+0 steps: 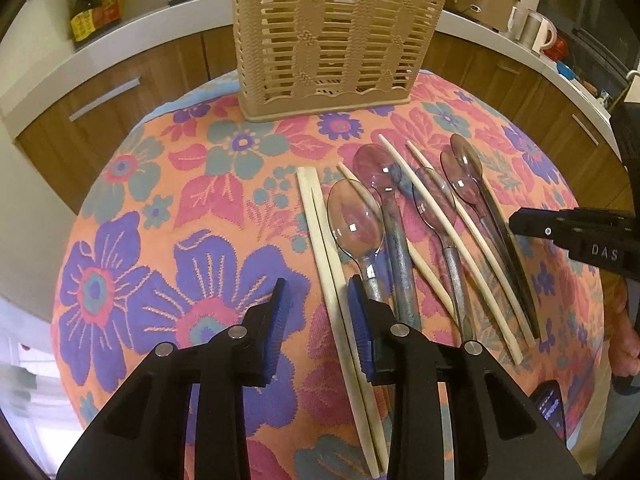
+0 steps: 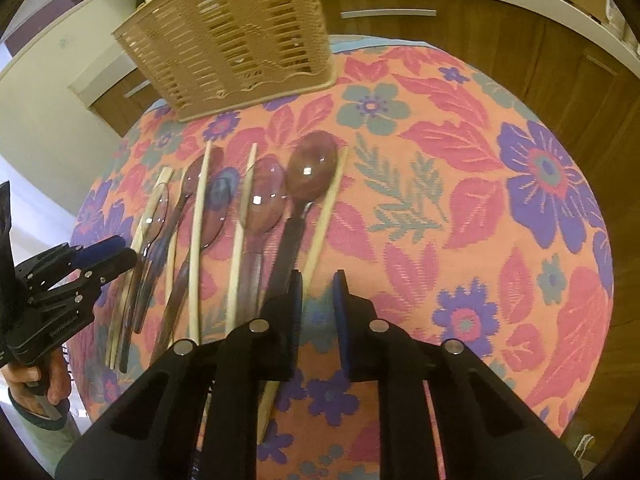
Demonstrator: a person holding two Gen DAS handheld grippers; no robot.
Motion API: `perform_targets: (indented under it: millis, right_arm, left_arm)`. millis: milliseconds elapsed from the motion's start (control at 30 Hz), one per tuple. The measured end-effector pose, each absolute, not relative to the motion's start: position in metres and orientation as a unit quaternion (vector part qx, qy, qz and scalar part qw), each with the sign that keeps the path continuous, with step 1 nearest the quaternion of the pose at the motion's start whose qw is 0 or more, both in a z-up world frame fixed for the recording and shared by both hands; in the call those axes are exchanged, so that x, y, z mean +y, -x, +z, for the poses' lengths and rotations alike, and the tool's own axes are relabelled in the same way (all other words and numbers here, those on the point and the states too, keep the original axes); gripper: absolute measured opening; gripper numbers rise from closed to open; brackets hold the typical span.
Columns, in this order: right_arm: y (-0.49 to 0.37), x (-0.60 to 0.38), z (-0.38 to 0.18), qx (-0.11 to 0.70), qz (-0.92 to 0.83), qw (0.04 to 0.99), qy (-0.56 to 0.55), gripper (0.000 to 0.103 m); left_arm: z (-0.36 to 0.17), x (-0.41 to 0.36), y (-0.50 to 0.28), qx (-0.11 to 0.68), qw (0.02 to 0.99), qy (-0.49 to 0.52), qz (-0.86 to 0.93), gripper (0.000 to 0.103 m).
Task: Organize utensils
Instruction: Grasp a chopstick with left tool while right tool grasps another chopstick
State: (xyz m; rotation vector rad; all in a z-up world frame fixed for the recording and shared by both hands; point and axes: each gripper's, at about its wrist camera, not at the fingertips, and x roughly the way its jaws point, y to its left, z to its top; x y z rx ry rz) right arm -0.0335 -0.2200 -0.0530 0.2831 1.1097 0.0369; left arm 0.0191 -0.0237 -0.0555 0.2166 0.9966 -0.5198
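Utensils lie side by side on the flowered surface (image 1: 160, 208), in front of the empty beige basket (image 1: 340, 40) at its far edge, their long axes running roughly from the basket back toward the person. The left fingers (image 1: 316, 284) stand partly apart with only cloth between them. A pair of chopsticks (image 1: 320, 232) lies just to their right, runs lengthwise past the right-hand finger and slips beneath it, so that gripper is the nearer one to the pair. At the other end of the row, the right fingers (image 2: 318, 276) are narrowed to a slim gap. The outermost chopstick (image 2: 334, 196) slants toward them and passes behind the left-hand finger. It looks close to the gap but not clamped, and a grip there likely needs the fingers set across the stick, not along it. Counted: five spoons — one clear (image 1: 354, 220), one purple (image 1: 376, 168) and three more to the right — and at least five chopsticks, perhaps six, since overlap hides part of the row. One basket.
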Motion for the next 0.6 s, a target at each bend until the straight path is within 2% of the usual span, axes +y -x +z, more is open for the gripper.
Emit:
perform_targets:
  millis: [200,600]
  right_arm:
    - [0.03,-0.222,-0.049,0.523,0.025,0.839,-0.147,0.013]
    - [0.022,-0.205,-0.052,0.548,-0.009,0.833,-0.08,0.013]
  left_arm:
    - [-0.055,-0.028,-0.018,0.473,0.841,-0.113,-0.237,0.029]
    - [-0.056,-0.02,-0.02,0.481,0.836,-0.107,-0.243,0.031]
